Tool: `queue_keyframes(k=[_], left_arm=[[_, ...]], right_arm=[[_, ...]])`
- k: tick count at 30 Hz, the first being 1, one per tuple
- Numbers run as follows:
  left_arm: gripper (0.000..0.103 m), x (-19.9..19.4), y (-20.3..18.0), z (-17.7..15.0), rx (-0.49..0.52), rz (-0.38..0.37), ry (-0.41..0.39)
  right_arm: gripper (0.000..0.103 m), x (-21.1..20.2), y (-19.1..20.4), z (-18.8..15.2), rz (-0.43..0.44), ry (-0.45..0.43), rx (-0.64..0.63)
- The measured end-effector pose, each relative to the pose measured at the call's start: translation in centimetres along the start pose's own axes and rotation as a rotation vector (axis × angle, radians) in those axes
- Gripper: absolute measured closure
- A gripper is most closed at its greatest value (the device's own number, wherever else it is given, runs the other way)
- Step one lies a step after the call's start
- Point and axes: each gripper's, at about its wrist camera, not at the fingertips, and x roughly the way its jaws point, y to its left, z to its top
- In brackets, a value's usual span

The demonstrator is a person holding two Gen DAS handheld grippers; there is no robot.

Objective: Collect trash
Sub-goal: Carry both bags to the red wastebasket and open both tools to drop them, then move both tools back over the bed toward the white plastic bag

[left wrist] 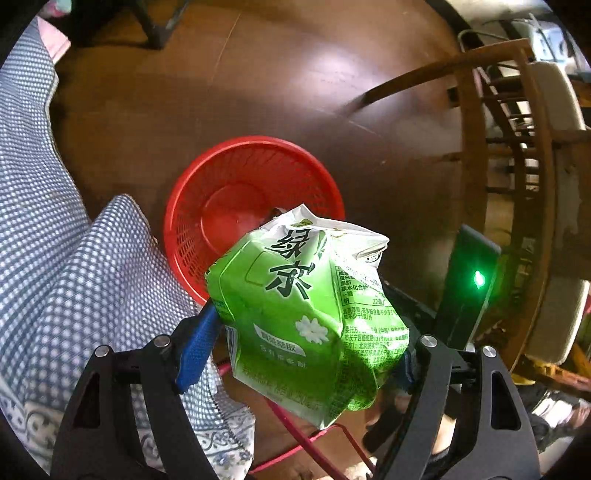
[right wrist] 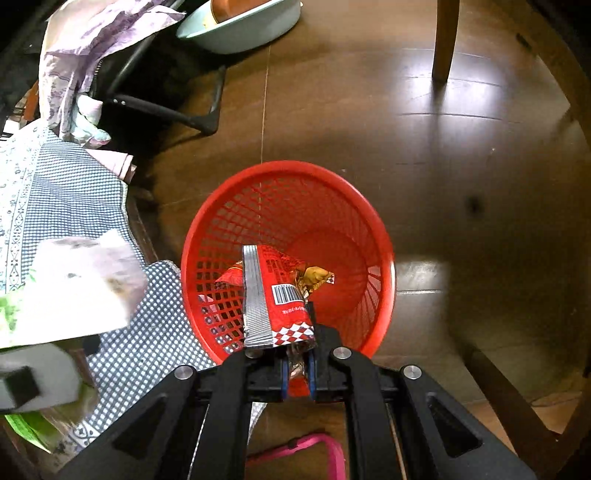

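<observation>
My left gripper (left wrist: 303, 350) is shut on a crumpled green tea carton (left wrist: 288, 295), which sits between the blue pads (left wrist: 195, 343). The carton hangs above the near edge of a red mesh basket (left wrist: 258, 142) that stands on the brown floor. In the right wrist view my right gripper (right wrist: 298, 369) is shut on a red snack wrapper (right wrist: 280, 295) with a silver edge, held over the near side of the same basket (right wrist: 295, 166). No trash shows on the basket's visible floor. The carton (right wrist: 74, 295) appears blurred at the left of that view.
A blue checked cloth (left wrist: 55, 258) drapes down beside the basket on its left. A wooden chair (left wrist: 517, 147) stands to the right, and a chair leg (right wrist: 445, 40) stands beyond the basket. A pale green basin (right wrist: 243, 26), a black metal frame (right wrist: 166, 110) and a pink frame (right wrist: 314, 443) are on the floor.
</observation>
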Motion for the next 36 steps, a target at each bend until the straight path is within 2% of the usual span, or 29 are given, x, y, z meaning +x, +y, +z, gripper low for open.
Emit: queue_keyframes(k=[2, 4, 6, 7, 10, 13, 17, 20, 22, 30, 34, 36], left_arm=[[0.027, 0.5, 0.2, 0.6, -0.002, 0.019, 0.002], [0.027, 0.9, 0.4, 1.1, -0.008, 0.033, 0.007], [0.026, 1.0, 0.5, 1.0, -0.011, 0.02, 0.013], [0.02, 1.1, 0.3, 0.9, -0.017, 0.024, 0.013], [0.012, 0.4, -0.1, 0.5, -0.028, 0.04, -0.018], [0.011, 0.2, -0.3, 0.3, -0.015, 0.049, -0.02], [0.011, -0.3, -0.2, -0.3, -0.024, 0.052, -0.016], [0.011, -2.0, -0.7, -1.2, 0.0, 0.069, -0.049], [0.011, -3.7, -1.3, -2.1, 0.019, 0.073, -0.081], [0.01, -9.8, -4.5, -4.5, 0.089, 0.102, -0.22], [0.01, -13.8, -5.2, -7.1, 0.12, 0.16, -0.327], [0.01, -16.3, -5.7, -9.0, 0.172, 0.173, -0.395]], right_arm=[[0.087, 0.3, 0.1, 0.0, -0.009, -0.001, 0.004], [0.067, 0.3, -0.1, -0.2, -0.027, -0.001, 0.002], [0.054, 0.2, 0.3, -0.1, -0.061, -0.014, -0.016], [0.05, 0.0, 0.4, 0.0, -0.081, -0.023, -0.027], [0.047, -0.9, 0.1, 0.3, -0.11, -0.039, -0.025], [0.042, -1.7, -0.4, 0.5, -0.127, -0.057, -0.005], [0.036, -3.4, -1.1, 0.6, -0.201, -0.079, 0.001], [0.025, -4.8, -0.9, 0.5, -0.254, -0.1, -0.019], [0.02, -6.2, -0.5, 0.5, -0.282, -0.114, -0.046], [0.013, -11.8, 2.0, -0.5, -0.3, -0.186, -0.114], [0.013, -14.2, 3.4, -1.5, -0.289, -0.216, -0.126], [0.013, -15.3, 4.6, -1.9, -0.283, -0.231, -0.134]])
